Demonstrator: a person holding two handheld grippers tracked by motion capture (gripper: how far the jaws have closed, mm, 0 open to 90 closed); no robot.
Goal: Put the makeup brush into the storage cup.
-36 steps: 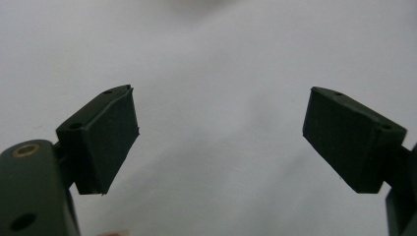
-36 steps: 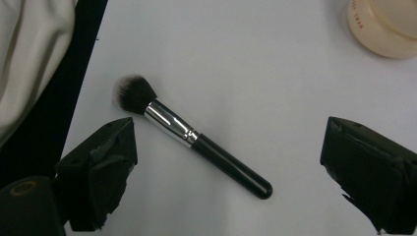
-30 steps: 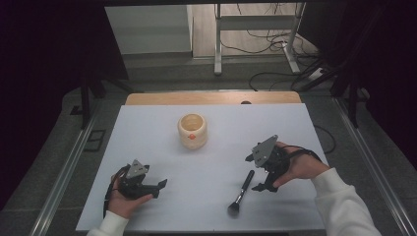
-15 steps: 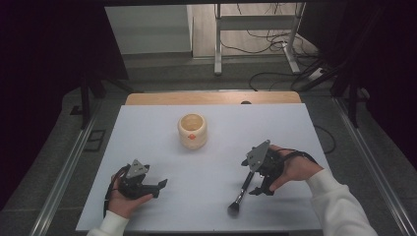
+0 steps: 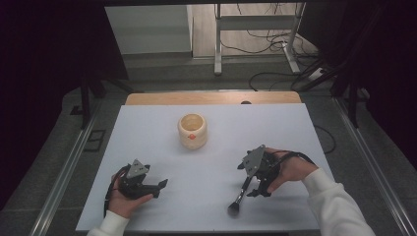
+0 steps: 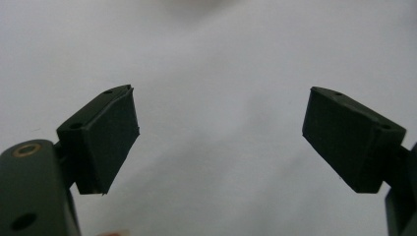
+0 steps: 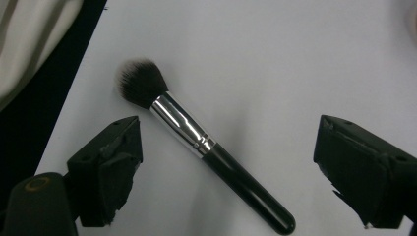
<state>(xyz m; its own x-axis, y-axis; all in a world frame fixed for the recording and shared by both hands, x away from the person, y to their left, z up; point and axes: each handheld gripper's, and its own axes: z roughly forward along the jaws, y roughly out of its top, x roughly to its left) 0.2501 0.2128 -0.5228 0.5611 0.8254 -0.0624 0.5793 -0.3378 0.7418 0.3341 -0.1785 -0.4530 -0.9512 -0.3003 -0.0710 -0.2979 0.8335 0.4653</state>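
Fig.: approach step of a brush pickup. Right gripper (image 5: pixel 250 189) hovers low over the makeup brush (image 5: pixel 239 196), which lies flat on the white table (image 5: pixel 216 162) near its front edge, bristles toward the person; jaws spread wide, brush handle between them but untouched (right gripper view, brush (image 7: pixel 206 145)). Left gripper (image 5: pixel 160 186) rests at front left w/ jaws spread, holding nothing. Wooden cup (image 5: pixel 192 130) stands upright mid-table, well apart. Next move, prob.: lower, centre jaws across the handle, then close.
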